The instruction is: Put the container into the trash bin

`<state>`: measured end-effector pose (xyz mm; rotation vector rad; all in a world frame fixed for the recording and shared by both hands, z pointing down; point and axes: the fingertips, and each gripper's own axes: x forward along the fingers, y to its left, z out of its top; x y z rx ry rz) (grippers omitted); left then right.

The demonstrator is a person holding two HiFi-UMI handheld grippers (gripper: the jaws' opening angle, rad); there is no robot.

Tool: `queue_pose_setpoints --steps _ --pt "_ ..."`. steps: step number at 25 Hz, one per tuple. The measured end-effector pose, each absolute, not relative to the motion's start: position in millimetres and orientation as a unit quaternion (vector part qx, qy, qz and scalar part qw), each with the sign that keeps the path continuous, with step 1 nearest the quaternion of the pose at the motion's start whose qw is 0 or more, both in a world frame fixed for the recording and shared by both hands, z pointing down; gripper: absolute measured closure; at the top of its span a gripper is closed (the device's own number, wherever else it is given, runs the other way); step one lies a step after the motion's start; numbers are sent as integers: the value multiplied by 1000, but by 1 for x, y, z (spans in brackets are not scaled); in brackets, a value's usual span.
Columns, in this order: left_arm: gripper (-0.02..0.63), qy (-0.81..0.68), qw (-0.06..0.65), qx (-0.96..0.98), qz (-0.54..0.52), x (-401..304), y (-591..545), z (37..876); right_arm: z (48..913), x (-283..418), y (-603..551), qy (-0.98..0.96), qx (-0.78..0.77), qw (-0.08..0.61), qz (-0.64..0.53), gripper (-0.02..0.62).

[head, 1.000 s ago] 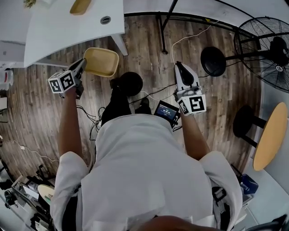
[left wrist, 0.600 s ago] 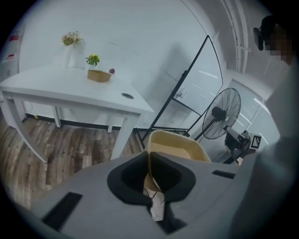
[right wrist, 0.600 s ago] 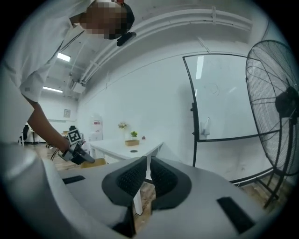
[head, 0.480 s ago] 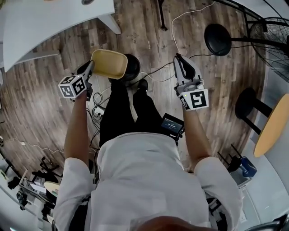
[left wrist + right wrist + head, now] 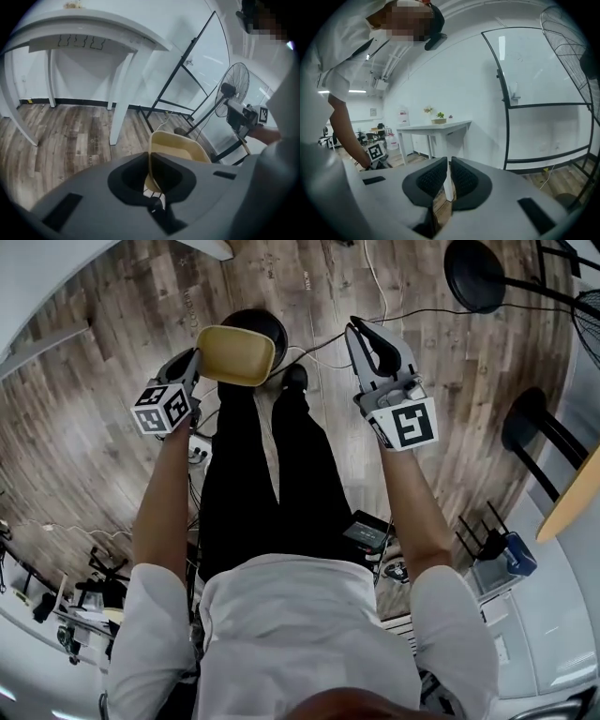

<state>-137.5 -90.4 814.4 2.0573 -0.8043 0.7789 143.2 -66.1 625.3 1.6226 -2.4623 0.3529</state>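
Note:
A shallow yellow container (image 5: 234, 354) hangs by its near rim from my left gripper (image 5: 197, 360), whose jaws are shut on that rim. In the left gripper view the container (image 5: 180, 149) stands out beyond the left gripper (image 5: 150, 164), tilted on edge. Just beyond and under the container, a round black trash bin (image 5: 270, 322) sits on the wooden floor, partly hidden by it. My right gripper (image 5: 360, 329) is held to the right of the bin, shut, with nothing between its pads. In its own view the right gripper (image 5: 449, 165) points at a white wall.
A white table (image 5: 93, 33) stands to the left, its edge (image 5: 37, 282) at the top left of the head view. A fan's black base (image 5: 478, 273), a stool (image 5: 536, 423) and floor cables (image 5: 375, 292) lie right. My legs stand close behind the bin.
Both grippers have sunk toward the floor. The container has moved from beside the table to just over the black bin, still in the left gripper. The right gripper stayed shut.

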Motion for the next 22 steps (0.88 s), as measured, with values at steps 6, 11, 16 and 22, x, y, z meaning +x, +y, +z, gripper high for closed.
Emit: queue_pose_setpoints --steps 6,11,16,22 --pt "586 -295 388 808 333 -121 -73 889 674 147 -70 -827 538 99 133 546" --pt "585 -291 378 806 350 -114 -72 943 710 140 -69 -844 501 137 131 546" --pt "585 -288 366 805 368 -116 -69 989 742 143 -81 -847 496 146 125 546" --pt "584 -287 371 796 384 -122 -60 1032 755 136 -91 -851 497 124 118 546"
